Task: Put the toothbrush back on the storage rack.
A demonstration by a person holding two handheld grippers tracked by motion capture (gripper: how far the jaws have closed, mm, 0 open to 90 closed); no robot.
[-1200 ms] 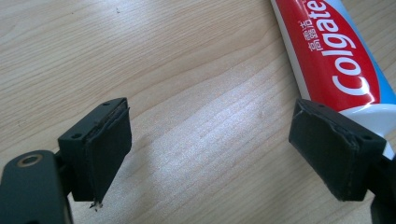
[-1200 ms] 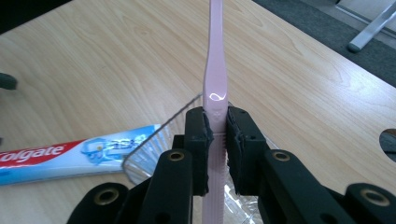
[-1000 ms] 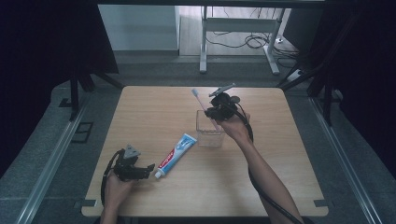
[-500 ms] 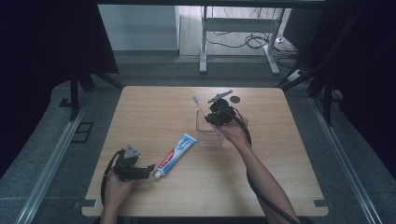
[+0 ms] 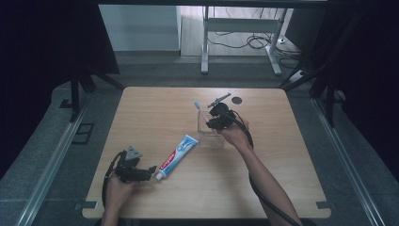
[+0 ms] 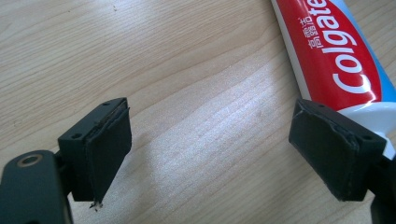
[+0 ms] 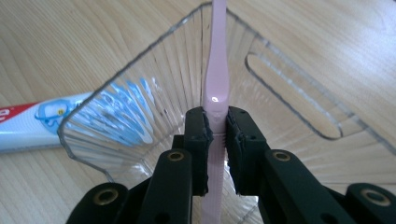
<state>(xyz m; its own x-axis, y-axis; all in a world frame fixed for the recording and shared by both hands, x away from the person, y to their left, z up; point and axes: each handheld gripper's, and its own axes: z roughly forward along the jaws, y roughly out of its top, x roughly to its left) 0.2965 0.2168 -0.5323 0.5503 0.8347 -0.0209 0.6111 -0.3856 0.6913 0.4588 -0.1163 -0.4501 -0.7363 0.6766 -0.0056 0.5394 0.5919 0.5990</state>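
Note:
My right gripper (image 7: pixel 215 126) is shut on a pink toothbrush (image 7: pixel 215 88), whose handle runs up between the black jaws and over the ribbed clear plastic cup (image 7: pixel 140 112). From above, the right gripper (image 5: pixel 211 120) hovers at the cup (image 5: pixel 210 137) with the toothbrush (image 5: pixel 199 109) head sticking up to the left. A red, white and blue toothpaste tube (image 5: pixel 178 150) lies flat on the table left of the cup. My left gripper (image 5: pixel 149 170) rests near the front left, open, jaws wide apart beside the tube's cap end (image 6: pixel 336 60).
The wooden table (image 5: pixel 282 165) has bare surface right of the cup and along the back. A dark round mark (image 5: pixel 236 100) sits near the back edge. Metal desk legs and cables stand on the floor beyond.
My right gripper has come down toward the cup with the toothbrush, which now reaches into it. The left gripper and toothpaste tube have stayed put.

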